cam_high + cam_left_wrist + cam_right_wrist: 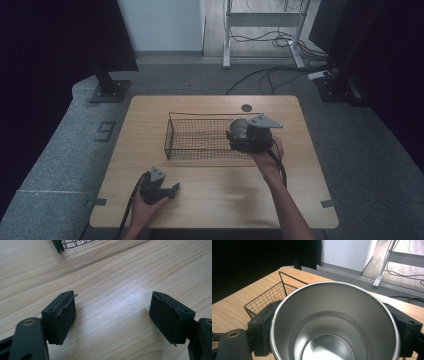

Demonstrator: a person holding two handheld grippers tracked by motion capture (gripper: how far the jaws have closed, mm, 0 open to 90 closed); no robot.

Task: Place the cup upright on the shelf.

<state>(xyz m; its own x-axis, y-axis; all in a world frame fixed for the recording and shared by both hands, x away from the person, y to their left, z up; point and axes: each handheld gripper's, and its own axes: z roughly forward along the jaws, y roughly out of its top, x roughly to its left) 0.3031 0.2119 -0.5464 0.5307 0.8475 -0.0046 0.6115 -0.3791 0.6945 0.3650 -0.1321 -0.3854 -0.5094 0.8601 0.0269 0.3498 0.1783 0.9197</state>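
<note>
A pale wooden tabletop (215, 195) with rounded corners stands on grey carpet, with a dark round grommet (246, 107) set near its far edge. On it, a little beyond the middle, lies a long black wire basket (200, 139), its mesh walls upright and its open top facing up. Over the basket's right end the person's right hand (267, 159) holds the right tool (332, 322), whose two black jaws press against opposite sides of a steel cup (334, 322); the cup is pinched between them, its wide mouth turned toward that tool's camera, so the right gripper view looks straight down its bright, bare inside to the bottom. In the high view the cup (239, 129) shows as a grey rounded body at the front of the tool, held above the basket's right part; whether it touches the wire cannot be told. Near the front left of the tabletop the left hand (145, 207) holds the left tool (112, 315) low over the wood, jaws spread wide apart with bare tabletop between them and the basket's corner beyond.
</note>
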